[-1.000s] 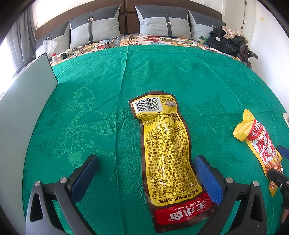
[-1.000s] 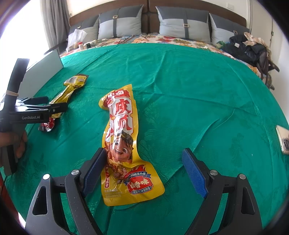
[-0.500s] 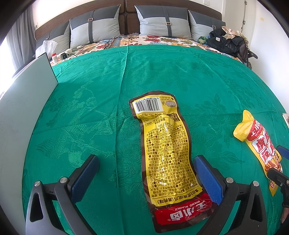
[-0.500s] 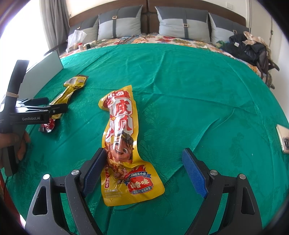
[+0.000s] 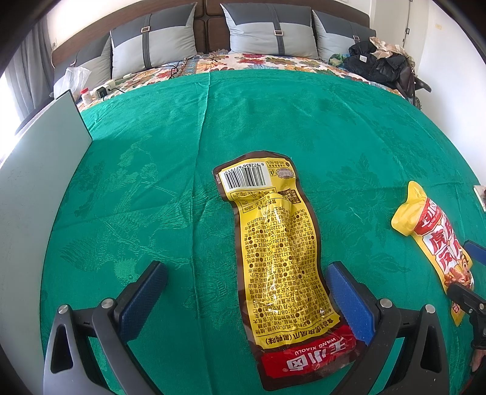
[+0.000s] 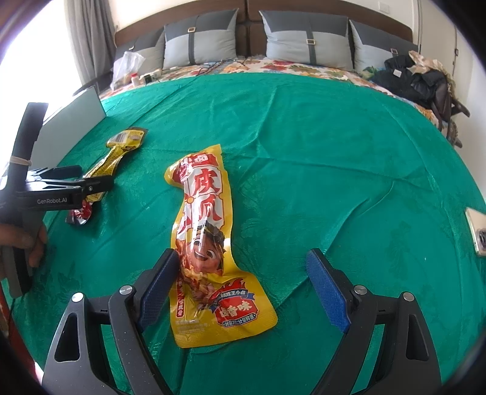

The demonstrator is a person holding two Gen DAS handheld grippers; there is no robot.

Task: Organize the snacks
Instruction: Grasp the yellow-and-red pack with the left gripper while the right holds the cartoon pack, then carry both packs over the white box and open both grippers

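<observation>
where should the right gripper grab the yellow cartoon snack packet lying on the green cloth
Grip the yellow cartoon packet across its narrow waist, coming down from above. It lies flat and lengthwise between the opening jaws of the right gripper, and the wide bottom end would probably crumple.

Grey pillows [image 5: 270,30] at headboard, black clothes pile [image 5: 379,65] far right, white board [image 5: 39,170] left.

A home bedroom: bed with green bedspread [image 5: 273,121], grey pillows [image 5: 270,30], padded headboard [image 6: 246,12].
</observation>
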